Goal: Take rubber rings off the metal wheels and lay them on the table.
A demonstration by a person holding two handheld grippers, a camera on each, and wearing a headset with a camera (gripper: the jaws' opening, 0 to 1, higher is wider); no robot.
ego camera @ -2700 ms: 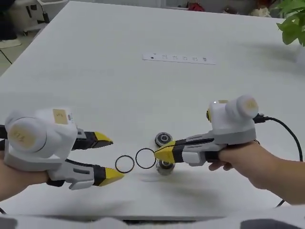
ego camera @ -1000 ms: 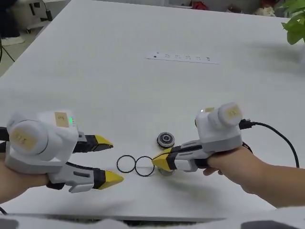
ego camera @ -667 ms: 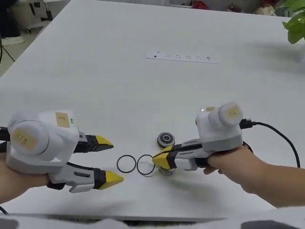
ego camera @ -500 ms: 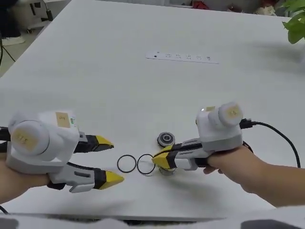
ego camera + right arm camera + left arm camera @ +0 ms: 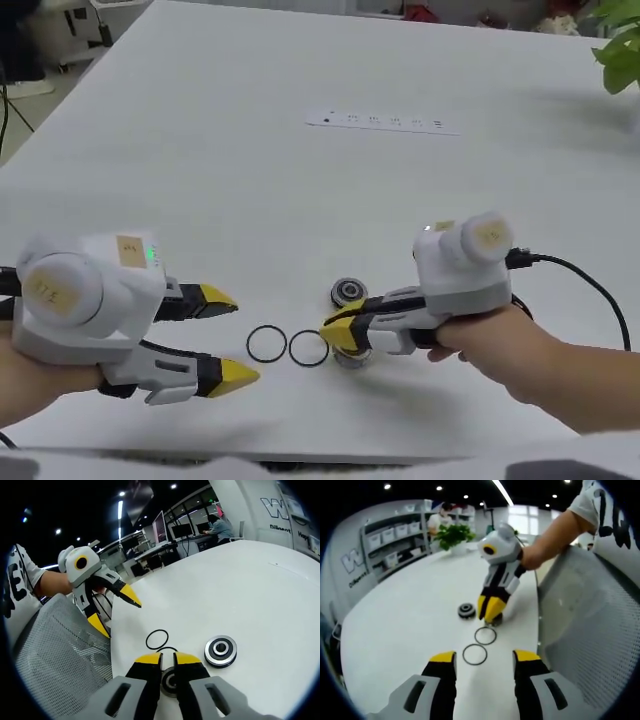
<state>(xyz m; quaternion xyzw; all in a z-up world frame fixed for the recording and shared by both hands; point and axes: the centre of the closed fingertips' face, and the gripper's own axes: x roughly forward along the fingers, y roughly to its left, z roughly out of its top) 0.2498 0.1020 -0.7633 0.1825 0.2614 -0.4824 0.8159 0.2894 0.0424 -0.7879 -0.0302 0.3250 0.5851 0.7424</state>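
Two black rubber rings lie flat side by side on the white table (image 5: 300,200): one ring (image 5: 266,344) (image 5: 475,654) (image 5: 157,639) nearer my left gripper, the other ring (image 5: 308,348) (image 5: 485,635) just off my right gripper's tips. A metal wheel (image 5: 347,292) (image 5: 466,610) (image 5: 220,650) lies bare behind them. A second wheel (image 5: 350,357) (image 5: 169,680) sits under my right gripper (image 5: 335,335) (image 5: 490,611) (image 5: 167,659), whose jaws stand almost together with a thin gap. My left gripper (image 5: 228,335) (image 5: 484,657) (image 5: 119,615) is open, empty, left of the rings.
A flat white strip with small marks (image 5: 382,122) lies far back on the table. A green plant (image 5: 620,50) stands at the back right corner. A black cable (image 5: 590,285) trails from my right gripper. The table's near edge is close below both hands.
The ring by my right gripper's tips has settled flat beside the other ring, and the tips have drawn slightly away from it. My left gripper has stayed open in place.
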